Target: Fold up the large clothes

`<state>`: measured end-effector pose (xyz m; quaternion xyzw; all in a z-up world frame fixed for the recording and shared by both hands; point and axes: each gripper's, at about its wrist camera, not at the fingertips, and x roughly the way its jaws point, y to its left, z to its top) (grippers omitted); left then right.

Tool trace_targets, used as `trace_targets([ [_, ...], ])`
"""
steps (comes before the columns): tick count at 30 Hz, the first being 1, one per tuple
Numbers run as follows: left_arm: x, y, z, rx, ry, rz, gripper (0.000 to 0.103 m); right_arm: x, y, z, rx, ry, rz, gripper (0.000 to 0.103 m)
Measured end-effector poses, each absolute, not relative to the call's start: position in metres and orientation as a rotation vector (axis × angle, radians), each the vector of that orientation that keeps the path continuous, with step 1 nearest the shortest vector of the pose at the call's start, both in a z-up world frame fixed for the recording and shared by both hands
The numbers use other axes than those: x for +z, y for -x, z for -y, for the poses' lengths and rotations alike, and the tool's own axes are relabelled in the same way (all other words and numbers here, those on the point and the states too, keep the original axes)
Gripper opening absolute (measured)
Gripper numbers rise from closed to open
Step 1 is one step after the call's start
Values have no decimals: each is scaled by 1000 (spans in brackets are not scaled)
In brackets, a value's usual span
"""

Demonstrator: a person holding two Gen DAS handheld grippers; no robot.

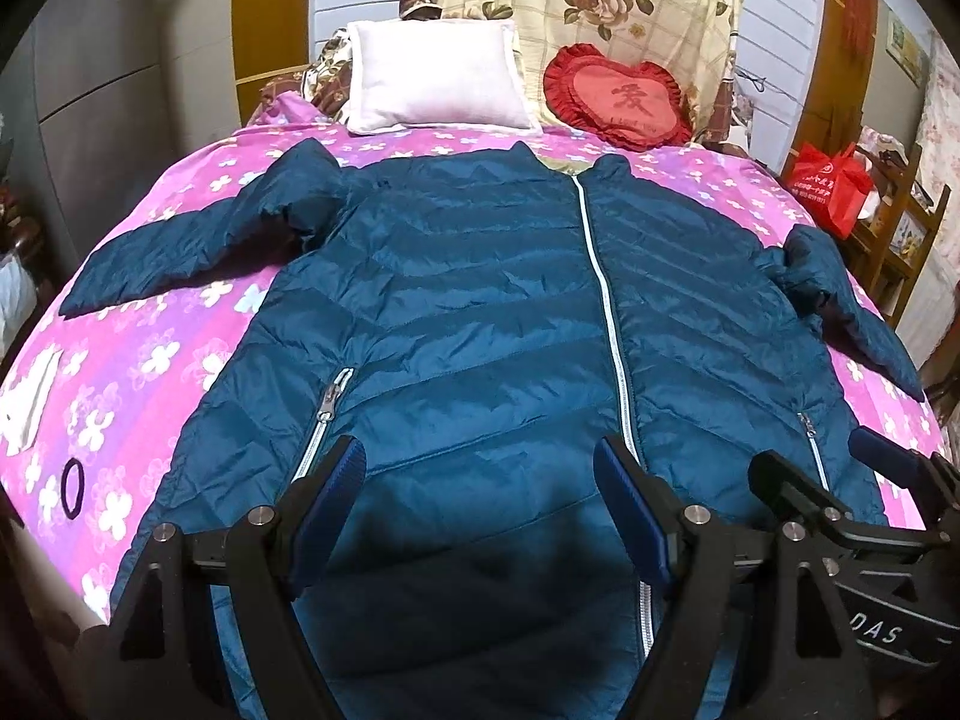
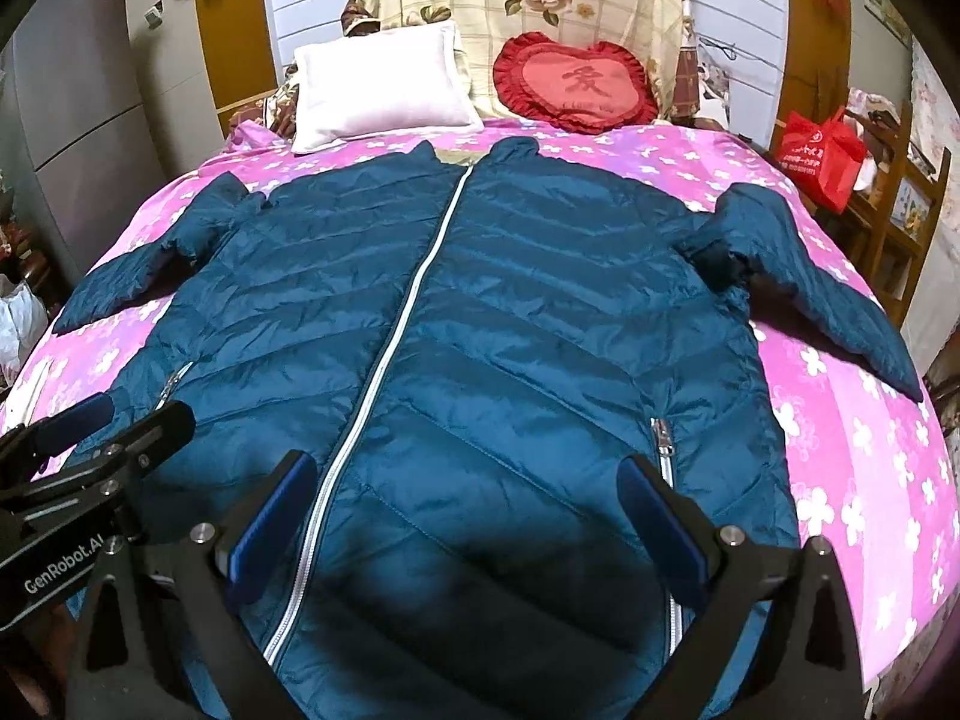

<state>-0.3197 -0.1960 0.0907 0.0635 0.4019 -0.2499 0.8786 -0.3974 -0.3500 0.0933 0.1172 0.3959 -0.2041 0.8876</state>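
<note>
Blue puffer jacket (image 1: 480,312) lies flat on the bed, front side up, zipped along its white centre zipper (image 1: 606,300), collar toward the pillows, hem toward me. Both sleeves are spread outward: one sleeve (image 1: 180,240) angles toward the left edge of the bed, the other (image 2: 828,282) toward the right edge. Bedsheet (image 1: 138,348) is pink with white flowers. My left tongs (image 1: 480,480) hover above the lower part of the jacket, fingers spread wide, nothing between them; left pocket zipper (image 1: 327,414) sits just beyond the left finger. My right tongs (image 2: 468,492) are likewise released and empty, over the hem area right of the centre zipper, right pocket zipper (image 2: 663,438) just beyond the right finger. The two tongs sit side by side; each shows in the other's view. At the head of the bed: white pillow (image 1: 438,78), red heart cushion (image 1: 618,99). Black hair tie (image 1: 73,489) on the sheet, left of the jacket.
</note>
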Motion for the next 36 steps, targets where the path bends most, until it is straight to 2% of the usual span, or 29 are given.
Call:
trace_targets([
  [36,79,307,189,-498,-111,-867,58,84,398,368,-485,-255,-813,102],
])
